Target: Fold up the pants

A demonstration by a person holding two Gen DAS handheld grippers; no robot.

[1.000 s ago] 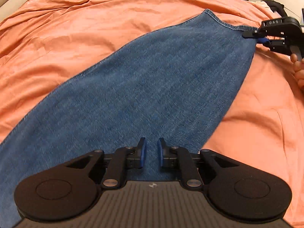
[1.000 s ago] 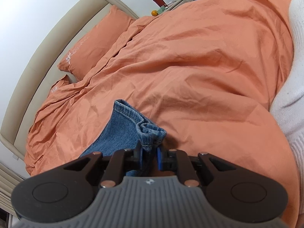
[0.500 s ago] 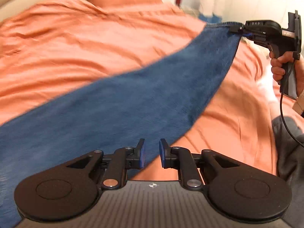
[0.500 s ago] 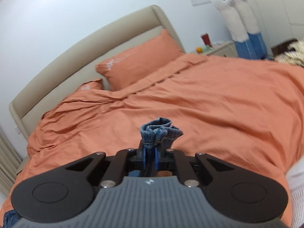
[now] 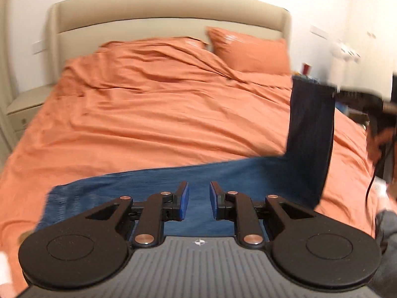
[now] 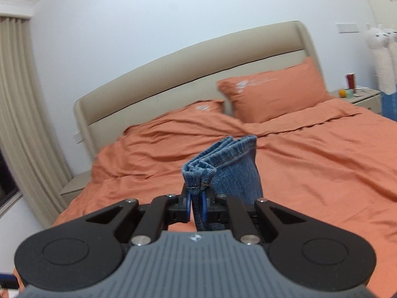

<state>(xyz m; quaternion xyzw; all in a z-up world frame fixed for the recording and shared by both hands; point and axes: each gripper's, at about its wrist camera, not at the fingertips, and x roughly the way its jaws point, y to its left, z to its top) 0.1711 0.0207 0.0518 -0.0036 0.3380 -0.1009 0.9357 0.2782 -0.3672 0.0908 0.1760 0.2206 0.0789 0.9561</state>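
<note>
Home bedroom: padded headboard (image 6: 188,69), orange duvet (image 5: 161,124), pillows (image 6: 273,92), nightstand (image 6: 359,99), curtain (image 6: 22,114).

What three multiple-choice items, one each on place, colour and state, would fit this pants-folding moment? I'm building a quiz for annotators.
1. Where does the bulk of the blue denim pants lie?
A. on the orange quilted bed cover
B. on a nightstand
C. on the floor

2. What colour is the rectangular pillow leaning on the beige padded headboard?
A. white
B. orange
C. grey

3. What state is the right tool in?
A. open and empty
B. shut on nothing
C. shut on a bunched hem of the pants

Key: 1 A, the denim spreads across the cover below the left tool; 2 B, it matches the cover; 3 C, folded denim sticks up from between its blue pads.
</note>
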